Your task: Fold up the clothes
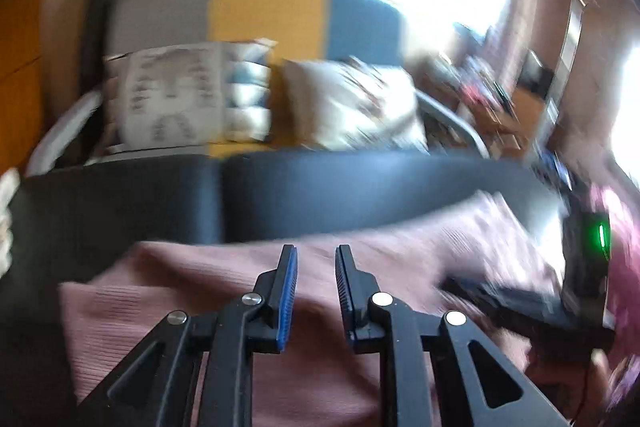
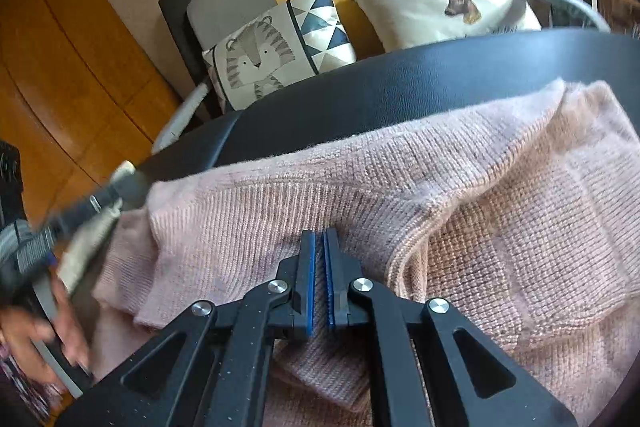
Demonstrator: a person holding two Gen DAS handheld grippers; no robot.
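A pink ribbed-knit sweater (image 2: 460,187) is spread in soft folds on the dark, smooth counter (image 2: 440,75). A fold of the knit is pinched between the nearly closed blue-padded fingers of the right gripper (image 2: 319,267). The left gripper (image 1: 316,291) is held above the sweater (image 1: 200,299), its fingers spread and empty. Printed cushions (image 2: 280,43) are seen behind.

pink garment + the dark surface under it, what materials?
Pink garment: a knit, likely wool or acrylic; ribbed rows and fuzzy edge show. Dark surface: looks like faux leather or vinyl, with a slight sheen and fine grain; can't confirm. Right gripper pinches the knit.
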